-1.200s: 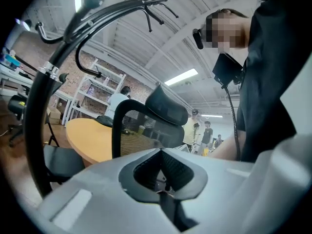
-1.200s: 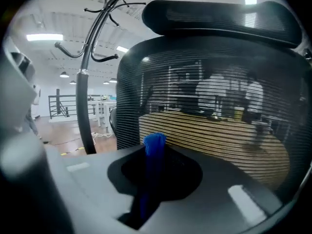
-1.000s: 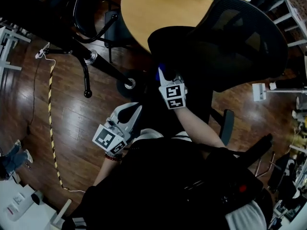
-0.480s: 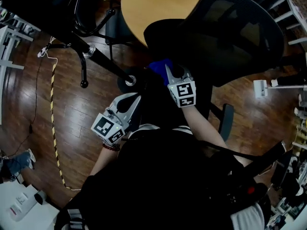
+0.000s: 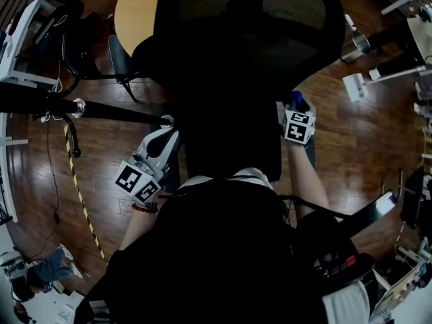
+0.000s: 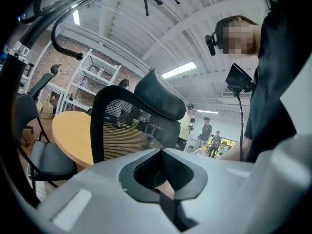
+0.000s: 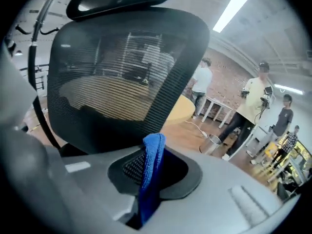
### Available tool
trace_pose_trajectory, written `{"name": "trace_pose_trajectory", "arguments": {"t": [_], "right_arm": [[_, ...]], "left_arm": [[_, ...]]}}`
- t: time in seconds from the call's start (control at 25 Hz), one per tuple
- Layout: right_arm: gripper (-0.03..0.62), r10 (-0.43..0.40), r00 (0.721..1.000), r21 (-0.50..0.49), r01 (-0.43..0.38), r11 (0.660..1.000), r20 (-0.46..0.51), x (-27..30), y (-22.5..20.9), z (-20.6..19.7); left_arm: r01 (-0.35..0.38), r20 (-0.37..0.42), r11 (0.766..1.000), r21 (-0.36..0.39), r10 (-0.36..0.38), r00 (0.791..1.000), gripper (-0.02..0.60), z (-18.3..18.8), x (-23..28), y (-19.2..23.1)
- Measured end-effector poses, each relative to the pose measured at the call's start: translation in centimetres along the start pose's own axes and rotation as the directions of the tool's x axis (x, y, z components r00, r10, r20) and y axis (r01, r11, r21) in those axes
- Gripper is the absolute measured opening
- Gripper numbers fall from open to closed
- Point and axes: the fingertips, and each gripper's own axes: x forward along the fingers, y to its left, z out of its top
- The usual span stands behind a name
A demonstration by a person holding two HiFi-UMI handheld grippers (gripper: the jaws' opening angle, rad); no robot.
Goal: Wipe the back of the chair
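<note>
Both closed | right hand-held gripper (image 7: 147, 182) clamps blue cloth (image 7: 154, 155) | left hand-held gripper (image 6: 163, 195) empty

— What's different now?
— The right gripper (image 5: 294, 105), with its blue cloth (image 5: 295, 99), is at the right edge of the chair back (image 5: 250, 19), no longer low on its left.
— And the chair?
— It seems turned square-on.

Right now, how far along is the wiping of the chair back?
Done: the blue cloth is clamped in the right gripper. In hand: that gripper is beside the right edge of the chair back; contact with the mesh cannot be confirmed. Remaining: the wiping itself; no wiped area shows. The left gripper is shut and empty.
</note>
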Motion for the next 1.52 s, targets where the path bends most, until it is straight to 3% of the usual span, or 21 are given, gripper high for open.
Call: {"name": "trace_pose_trajectory", "arguments": {"t": [0.2,0.36,0.72,0.92,1.12,1.2,1.36,1.44,1.52], "right_arm": [[0.037,0.006,0.999,0.002,-0.006,1.000,-0.040,3.5,0.8,-0.5],[0.037,-0.058,0.998,0.067,0.060,0.996,-0.028,3.0,1.2,-1.2],[0.037,-0.004,0.998,0.086,-0.001,0.996,0.061,2.7,8.4,1.4],[0.037,0.158,0.978,-0.037,-0.154,0.987,0.139,1.6,14.3,2.5],[0.037,0.356,0.923,-0.246,-0.316,0.916,0.142,0.5,23.4,3.6],[0.038,0.349,0.927,-0.223,-0.314,0.923,0.139,0.3,25.1,3.6],[0.038,0.293,0.941,-0.100,-0.279,0.955,0.168,0.3,24.5,3.9],[0.038,0.330,0.928,-0.105,-0.316,0.943,0.173,0.0,25.2,4.1],[0.038,0.435,0.885,-0.189,-0.404,0.895,0.165,-0.6,28.2,4.1]], "left_arm": [[-0.059,0.002,0.998,0.009,0.059,0.998,0.006,0.7,-0.5,-0.2],[-0.102,-0.007,0.995,0.008,0.102,0.995,0.006,0.8,-2.0,-0.4],[-0.153,-0.015,0.988,-0.031,0.153,0.988,0.006,-0.2,-4.3,0.6],[-0.150,-0.022,0.988,-0.047,0.149,0.989,0.006,-1.2,-5.1,1.0],[-0.127,-0.039,0.991,-0.031,0.125,0.991,0.006,-1.4,-5.1,1.2],[-0.110,-0.038,0.994,-0.020,0.109,0.993,0.006,-1.3,-4.8,1.0],[-0.106,-0.018,0.994,-0.018,0.106,0.994,0.006,-0.7,-4.6,1.3],[-0.120,-0.014,0.992,-0.026,0.120,0.993,0.006,-0.9,-4.9,1.8],[-0.137,-0.013,0.990,-0.040,0.137,0.990,0.006,-1.5,-5.4,2.2]]}}
